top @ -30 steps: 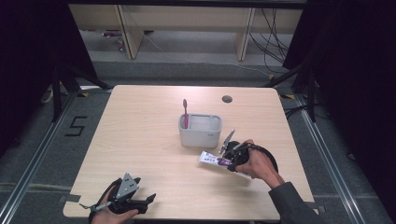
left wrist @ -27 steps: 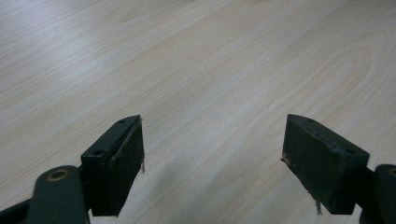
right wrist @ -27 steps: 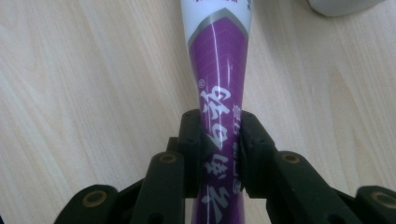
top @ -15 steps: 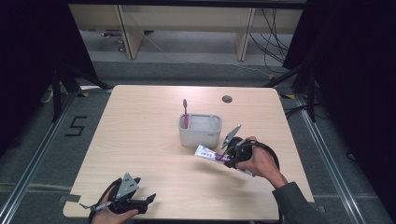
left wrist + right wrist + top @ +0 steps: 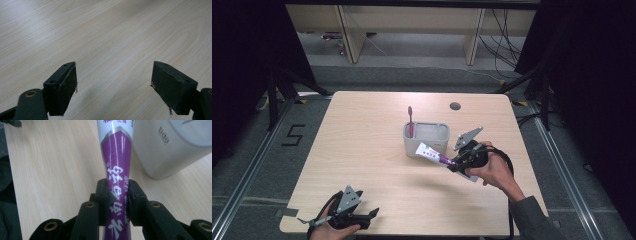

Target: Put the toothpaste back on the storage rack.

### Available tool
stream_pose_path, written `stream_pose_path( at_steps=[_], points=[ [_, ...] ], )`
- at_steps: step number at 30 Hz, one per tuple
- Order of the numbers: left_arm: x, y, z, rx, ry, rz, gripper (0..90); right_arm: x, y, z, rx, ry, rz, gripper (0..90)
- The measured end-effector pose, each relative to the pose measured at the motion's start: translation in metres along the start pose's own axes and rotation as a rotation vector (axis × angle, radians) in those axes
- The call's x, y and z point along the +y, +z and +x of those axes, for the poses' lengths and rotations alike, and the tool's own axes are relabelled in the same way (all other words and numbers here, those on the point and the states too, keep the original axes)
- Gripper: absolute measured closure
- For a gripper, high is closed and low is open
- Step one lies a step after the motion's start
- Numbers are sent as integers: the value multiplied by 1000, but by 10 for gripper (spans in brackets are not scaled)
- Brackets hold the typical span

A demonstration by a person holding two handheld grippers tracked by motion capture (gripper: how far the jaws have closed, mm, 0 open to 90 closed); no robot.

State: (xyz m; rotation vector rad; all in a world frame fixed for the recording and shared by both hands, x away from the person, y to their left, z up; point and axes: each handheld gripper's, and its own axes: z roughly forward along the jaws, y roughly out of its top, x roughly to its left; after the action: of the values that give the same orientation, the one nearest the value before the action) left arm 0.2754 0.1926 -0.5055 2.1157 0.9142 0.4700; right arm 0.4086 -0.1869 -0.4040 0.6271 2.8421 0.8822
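**Toothpaste tube held up beside the holder**

The right gripper (image 5: 458, 163) has its jaws clamped on a toothpaste tube (image 5: 432, 154), pinching the purple lower part of the tube while the white end points away from the hand. In the high view the tube's long axis runs up and to the left from the jaws, and its white end reaches the front wall of the grey holder (image 5: 427, 140); whether it touches the wall or hangs just in front of it is hard to tell from here. The right gripper view shows the tube (image 5: 115, 167) running straight out between the jaws, with the holder (image 5: 172, 147) just beside it on the right. A pink toothbrush (image 5: 410, 120) stands upright in the holder's left compartment. The coming move likely turns on this: the holder's opening lies beyond and above the tube's tip, so the tube would need lifting and tipping upright. The left gripper (image 5: 362, 220) rests at the near edge of the worktop (image 5: 362, 150), well apart, jaws wide with nothing between them.
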Motion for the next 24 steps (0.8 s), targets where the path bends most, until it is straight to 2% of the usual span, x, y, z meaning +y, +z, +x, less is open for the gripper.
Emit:
stream_pose_path(
  at_steps=[1,2,3,6,10,11,15,20,24],
  points=[
    [0,0,0,1,-1,0,201,1,-1,-1,7,-17,-22,742],
    [0,0,0,1,-1,1,201,2,-4,0,7,9,-39,742],
    [0,0,0,1,-1,1,201,3,-5,0,16,12,-52,742],
    [0,0,0,1,0,0,201,8,-7,-1,6,-9,-100,743],
    [0,0,0,8,-4,-4,201,11,-8,0,2,5,-133,743],
    [0,0,0,7,-3,-4,201,12,-9,-1,1,-4,-140,743],
    [0,0,0,7,-4,-4,201,16,-13,-4,8,15,-185,743],
    [0,-1,0,7,-3,-4,201,21,-17,-9,-11,33,-252,744],
    [0,0,0,3,-1,-2,201,23,-20,-13,-17,72,-316,744]
  ],
)
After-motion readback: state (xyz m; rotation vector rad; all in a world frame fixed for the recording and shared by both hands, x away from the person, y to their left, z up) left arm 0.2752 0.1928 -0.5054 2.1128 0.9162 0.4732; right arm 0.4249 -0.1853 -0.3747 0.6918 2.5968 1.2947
